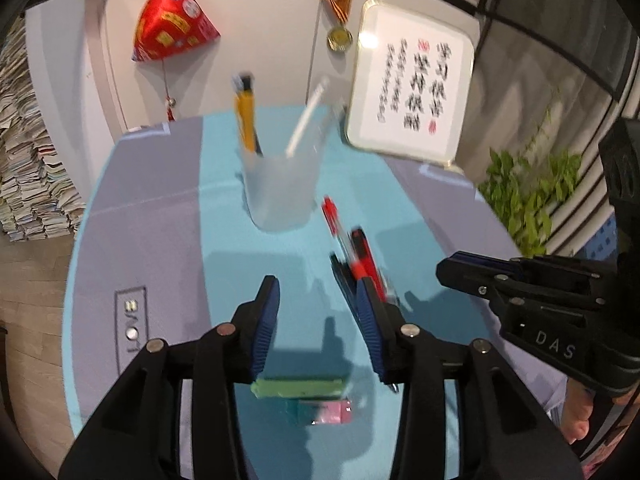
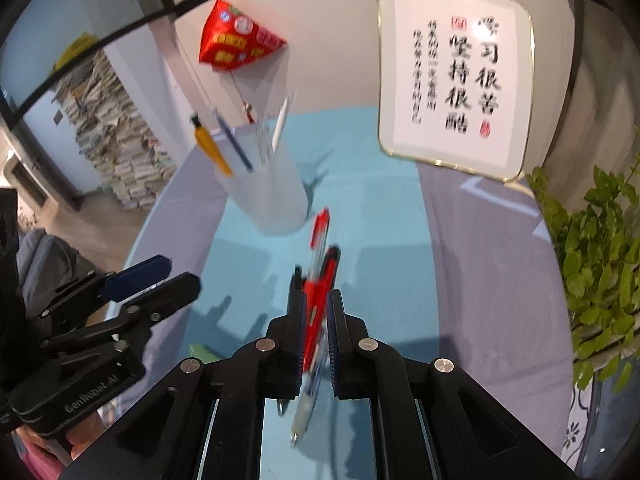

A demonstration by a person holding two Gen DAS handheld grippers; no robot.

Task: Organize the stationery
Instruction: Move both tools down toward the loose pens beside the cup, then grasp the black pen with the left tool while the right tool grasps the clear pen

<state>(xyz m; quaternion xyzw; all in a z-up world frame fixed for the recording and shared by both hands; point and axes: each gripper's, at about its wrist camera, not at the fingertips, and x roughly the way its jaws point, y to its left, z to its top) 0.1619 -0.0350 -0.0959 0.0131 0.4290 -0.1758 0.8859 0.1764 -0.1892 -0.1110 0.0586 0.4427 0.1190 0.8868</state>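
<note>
The right gripper (image 2: pixel 316 332), nearest the lens, is clamped on two red pens (image 2: pixel 318 280). The left gripper (image 1: pixel 316 320), marked "GenRobot.AI", stands partly open and empty over the table (image 1: pixel 160 208). Ahead stands a frosted cup (image 1: pixel 278 188); beneath its fingers lie a green eraser (image 1: pixel 298 388) and a pink eraser (image 1: pixel 326 412).

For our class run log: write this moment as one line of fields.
left gripper: open, empty | right gripper: shut on red pens | cup: upright, holds pens | erasers: on table
</note>
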